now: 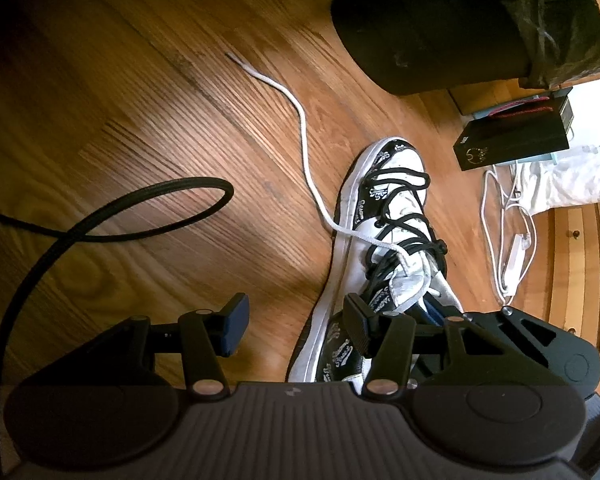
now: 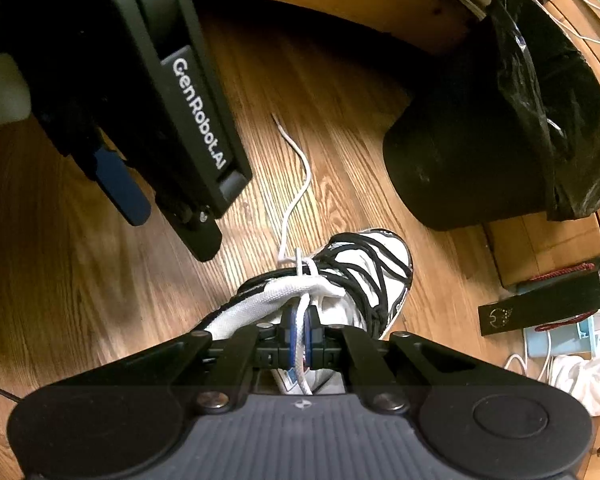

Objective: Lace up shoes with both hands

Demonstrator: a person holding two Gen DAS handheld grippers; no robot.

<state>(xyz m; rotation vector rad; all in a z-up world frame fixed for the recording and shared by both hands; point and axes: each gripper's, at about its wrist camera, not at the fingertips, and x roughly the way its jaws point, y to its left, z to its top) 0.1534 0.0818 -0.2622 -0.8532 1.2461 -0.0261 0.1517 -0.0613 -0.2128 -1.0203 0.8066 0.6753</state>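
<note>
Right hand-held gripper [image 2: 299,336] pinches white lace [image 2: 300,320]; bin [image 2: 452,168] near shoe [image 2: 364,276].

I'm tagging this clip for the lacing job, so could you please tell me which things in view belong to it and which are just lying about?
Job: shoe; white lace; right tool, shut on the lace; left tool, open.

Lying about: black bin; black cable; black box; white charger cord.

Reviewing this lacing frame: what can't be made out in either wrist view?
- Heel and collar of the shoe: left wrist view, covered by the left tool; right wrist view, covered by the right tool.
- Eyelet the white lace leaves: both views, hidden under the tongue and black laces.
- Trash bin contents: both views, screened by its wall and liner.
- Print on the black box: too small.
</note>
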